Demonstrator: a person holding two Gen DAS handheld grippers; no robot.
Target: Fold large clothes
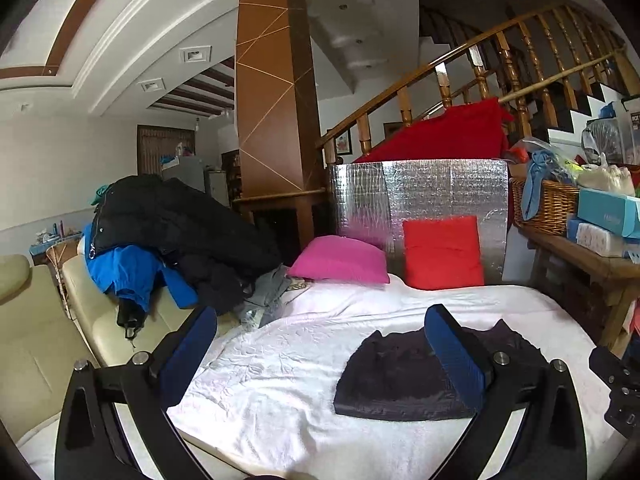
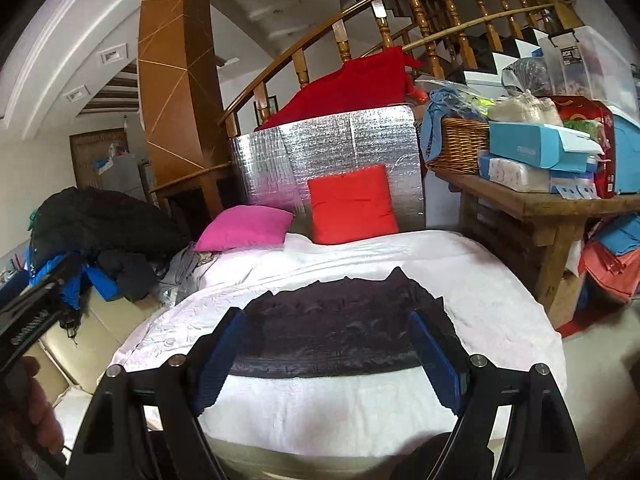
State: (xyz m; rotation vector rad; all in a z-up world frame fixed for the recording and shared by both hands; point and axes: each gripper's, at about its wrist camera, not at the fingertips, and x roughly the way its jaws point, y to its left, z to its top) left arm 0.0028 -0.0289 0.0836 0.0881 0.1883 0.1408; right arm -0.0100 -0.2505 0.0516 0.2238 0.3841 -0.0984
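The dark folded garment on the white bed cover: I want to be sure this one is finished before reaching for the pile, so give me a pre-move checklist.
1. Dark folded garment lies flat in a compact rectangle: ok.
2. Left gripper open, holding nothing: ok.
3. Right gripper open, holding nothing: ok.
4. Bare white bed cover beside the garment: ok.
5. Clothes pile on the cream sofa in view: ok.
6. Which item comes free first: cannot tell.

We record a bed with a white cover (image 2: 460, 272), a pink cushion (image 2: 244, 227) and red cushion (image 2: 352, 204) at its far end against a silver foil panel (image 2: 340, 148); wooden pillar (image 1: 272, 80) far left; curved stair railing (image 1: 500, 52) behind; wooden side table (image 2: 540, 208) right.
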